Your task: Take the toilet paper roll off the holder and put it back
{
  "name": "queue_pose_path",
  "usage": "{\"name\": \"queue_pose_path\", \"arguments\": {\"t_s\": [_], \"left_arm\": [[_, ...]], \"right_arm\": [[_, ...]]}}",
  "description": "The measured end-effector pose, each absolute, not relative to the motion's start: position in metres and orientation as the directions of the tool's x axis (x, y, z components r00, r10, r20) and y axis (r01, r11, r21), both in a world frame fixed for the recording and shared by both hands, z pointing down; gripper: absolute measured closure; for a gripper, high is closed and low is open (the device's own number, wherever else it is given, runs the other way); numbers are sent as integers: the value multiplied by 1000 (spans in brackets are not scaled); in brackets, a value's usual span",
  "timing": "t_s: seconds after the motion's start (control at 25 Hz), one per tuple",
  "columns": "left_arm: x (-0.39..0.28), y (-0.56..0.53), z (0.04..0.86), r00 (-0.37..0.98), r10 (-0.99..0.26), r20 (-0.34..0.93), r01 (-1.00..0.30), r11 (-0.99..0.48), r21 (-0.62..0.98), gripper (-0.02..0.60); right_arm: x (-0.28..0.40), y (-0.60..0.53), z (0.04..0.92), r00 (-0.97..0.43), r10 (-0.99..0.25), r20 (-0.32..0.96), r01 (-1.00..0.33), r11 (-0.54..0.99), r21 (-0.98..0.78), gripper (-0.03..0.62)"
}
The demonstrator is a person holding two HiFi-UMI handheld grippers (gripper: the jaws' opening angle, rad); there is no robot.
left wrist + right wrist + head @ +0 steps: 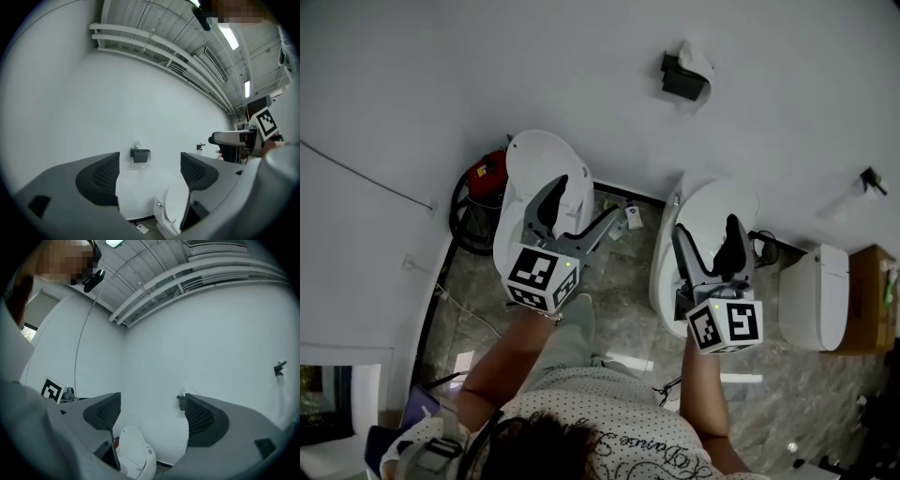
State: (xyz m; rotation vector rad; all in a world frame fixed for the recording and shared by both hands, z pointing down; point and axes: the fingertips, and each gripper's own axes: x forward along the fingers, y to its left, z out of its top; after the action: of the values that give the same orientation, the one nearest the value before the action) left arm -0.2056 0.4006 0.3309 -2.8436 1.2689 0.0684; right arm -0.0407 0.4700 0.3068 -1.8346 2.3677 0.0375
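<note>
A black holder (682, 77) with a white toilet paper roll (696, 58) on it hangs on the white wall, far ahead of both grippers. My left gripper (581, 208) is open and empty; in the left gripper view the holder (139, 155) shows between its pads (101, 178), well beyond them. My right gripper (708, 234) is also open and empty. In the right gripper view the holder (181, 401) is half hidden behind the right pad (201, 418). Both grippers point level at the wall.
White toilets (539, 173) (705, 216) with raised lids stand by the wall under the grippers, and another white unit (814, 295) is at the right. A red item with a black hose (483, 178) sits left. A cardboard box (870, 300) is far right. A small black fitting (872, 178) is on the wall.
</note>
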Motion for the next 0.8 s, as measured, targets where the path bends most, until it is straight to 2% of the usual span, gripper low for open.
{"name": "queue_pose_path", "arguments": {"t_s": [0.36,0.8], "left_arm": [[-190,262,323,711,-701,-55,-703,-711,-17,190],[-162,153,323,734,-678,-43,-678,-735,6,189]], "right_arm": [[-35,337,293,-204,-967,-153,-975,215,-62,172],[-7,237,294,-166,-979,-118,-984,173,-53,172]]}}
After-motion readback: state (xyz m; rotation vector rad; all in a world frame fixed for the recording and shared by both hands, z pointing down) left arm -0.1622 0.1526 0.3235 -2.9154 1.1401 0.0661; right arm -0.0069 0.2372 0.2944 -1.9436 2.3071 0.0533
